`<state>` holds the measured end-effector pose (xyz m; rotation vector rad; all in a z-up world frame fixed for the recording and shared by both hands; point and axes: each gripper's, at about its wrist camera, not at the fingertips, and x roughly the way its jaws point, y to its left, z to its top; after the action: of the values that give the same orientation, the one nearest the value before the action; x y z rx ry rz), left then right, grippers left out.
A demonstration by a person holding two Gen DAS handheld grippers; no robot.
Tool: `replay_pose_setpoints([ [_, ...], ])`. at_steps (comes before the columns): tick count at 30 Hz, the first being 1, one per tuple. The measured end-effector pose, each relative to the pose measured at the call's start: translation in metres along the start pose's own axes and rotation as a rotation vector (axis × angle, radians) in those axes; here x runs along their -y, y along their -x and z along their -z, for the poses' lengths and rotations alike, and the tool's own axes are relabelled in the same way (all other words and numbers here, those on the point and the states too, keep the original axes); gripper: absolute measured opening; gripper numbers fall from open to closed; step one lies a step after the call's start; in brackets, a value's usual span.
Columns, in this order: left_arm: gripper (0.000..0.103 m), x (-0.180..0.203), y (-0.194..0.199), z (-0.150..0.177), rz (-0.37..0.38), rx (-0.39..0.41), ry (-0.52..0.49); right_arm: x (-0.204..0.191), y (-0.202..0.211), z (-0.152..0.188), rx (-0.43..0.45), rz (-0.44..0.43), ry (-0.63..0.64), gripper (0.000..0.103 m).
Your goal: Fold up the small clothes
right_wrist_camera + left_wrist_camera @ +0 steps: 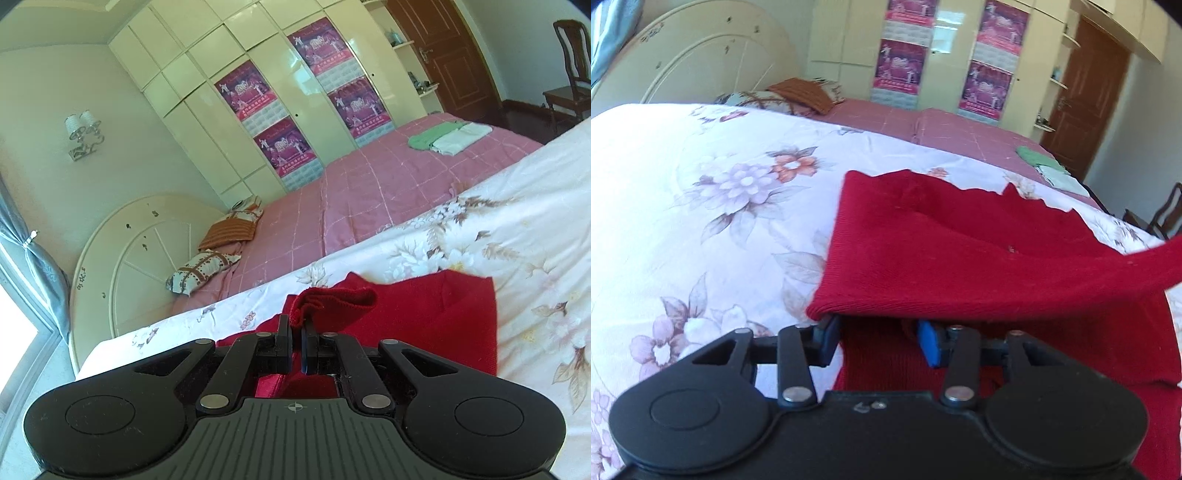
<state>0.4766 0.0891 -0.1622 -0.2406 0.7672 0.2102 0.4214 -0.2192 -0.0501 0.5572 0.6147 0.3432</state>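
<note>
The red garment (979, 258) is spread on the floral quilt (720, 184), which is laid over the near part of the bed. One corner of it is pinched between the closed jaws of the right gripper (295, 341) and is held raised off the quilt, so that a bunched tip of cloth sticks up above the pads; a lifted corner of this kind can be carried over the rest, which is judged to be the fold in hand. The left gripper (877, 341) is seen with its jaws apart, its fingertips tucked under a raised flap of the garment, a lower layer lying beneath them. No pressing of the pads on cloth is shown, so it is taken as unclenched, placed there probably to steady or catch the edge. The garment is a fine ribbed knit, deep red, soft and limp. Its far edge is seen as jagged, and a shallow crease runs across the upper layer.
</note>
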Motion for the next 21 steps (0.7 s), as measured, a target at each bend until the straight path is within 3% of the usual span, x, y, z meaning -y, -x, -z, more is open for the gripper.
replay_pose_setpoints([
  [4, 0.050, -0.008, 0.003, 0.009, -0.054, -0.002, 0.019, 0.017, 0.008, 0.002, 0.018, 0.037, 0.008, 0.003],
  [9, 0.050, -0.014, 0.003, 0.006, -0.039, -0.007, 0.011, 0.037, 0.004, 0.006, -0.035, 0.060, -0.012, 0.003],
  [15, 0.050, -0.015, 0.003, 0.007, -0.029, -0.006, -0.030, 0.035, 0.015, -0.005, 0.008, 0.043, 0.021, 0.003],
  [18, 0.050, -0.017, 0.003, 0.007, -0.016, -0.008, -0.030, 0.050, 0.009, 0.012, -0.051, 0.112, 0.050, 0.003],
  [21, 0.048, -0.021, 0.004, 0.005, 0.003, -0.013, -0.016, 0.075, -0.011, 0.038, -0.171, 0.182, 0.039, 0.003],
])
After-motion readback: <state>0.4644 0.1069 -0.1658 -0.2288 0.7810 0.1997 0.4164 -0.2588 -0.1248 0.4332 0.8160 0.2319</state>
